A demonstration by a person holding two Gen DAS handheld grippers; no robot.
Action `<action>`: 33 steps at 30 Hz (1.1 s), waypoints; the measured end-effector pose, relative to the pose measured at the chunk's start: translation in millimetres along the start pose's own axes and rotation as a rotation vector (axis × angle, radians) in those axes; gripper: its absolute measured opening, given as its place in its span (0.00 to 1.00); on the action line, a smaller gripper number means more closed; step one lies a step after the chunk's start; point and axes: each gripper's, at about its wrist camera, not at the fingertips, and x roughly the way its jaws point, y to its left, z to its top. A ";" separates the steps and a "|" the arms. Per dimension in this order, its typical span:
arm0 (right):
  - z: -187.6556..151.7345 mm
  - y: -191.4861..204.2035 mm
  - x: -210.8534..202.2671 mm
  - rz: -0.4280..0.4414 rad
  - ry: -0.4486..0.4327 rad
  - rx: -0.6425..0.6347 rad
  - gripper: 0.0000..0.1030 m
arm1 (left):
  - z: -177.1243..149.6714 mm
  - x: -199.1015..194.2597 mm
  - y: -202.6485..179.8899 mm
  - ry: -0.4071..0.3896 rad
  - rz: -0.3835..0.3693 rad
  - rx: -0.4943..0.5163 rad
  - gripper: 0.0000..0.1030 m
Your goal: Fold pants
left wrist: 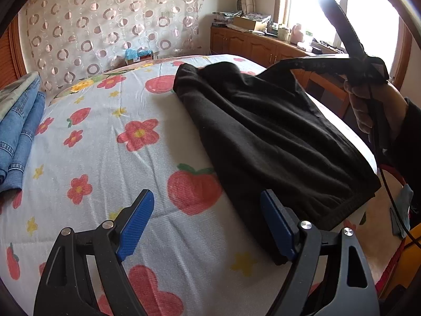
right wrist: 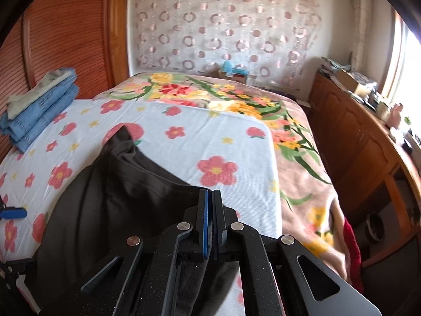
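Now the black pants (left wrist: 263, 131) are lying across the flowered bedsheet (left wrist: 105, 137), one end bunched up toward the far side, the near hemmed edge hanging close to the bed's edge. They are looking soft and limp, a fleecy knit by the look of it, sagging wherever they are lifted, so I'd judge them light but floppy, likely to slump and crease if carried by one corner alone. The right gripper (right wrist: 210, 210) is clamped tight on an edge of the fabric, jaws pressed together with cloth running down between them, and in the left view that edge is being held up off the bed in a taut line. The left gripper (left wrist: 208, 226) is hovering with its jaws spread wide, gripping nothing, its right blue pad sitting just beside the near corner of the pants. That hemmed corner is looking like the sensible place to take hold: a doubled seam, firmer than the open cloth. Further out, folded blue jeans (left wrist: 18, 129) are resting at the far left of the bed, well apart from the work.
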 end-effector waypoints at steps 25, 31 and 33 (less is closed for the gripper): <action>3.2 3.5 3.8 -0.101 0.075 0.075 0.02 | 0.1 -1.0 0.4 0.001 -0.008 0.001 0.81; -1.3 -5.1 -9.9 -0.082 0.060 0.090 0.13 | -0.2 -2.1 -0.6 -0.001 -0.009 0.000 0.81; -6.0 -2.5 -20.7 -0.063 0.047 0.090 0.13 | -0.3 -2.0 -0.7 -0.001 -0.010 0.001 0.81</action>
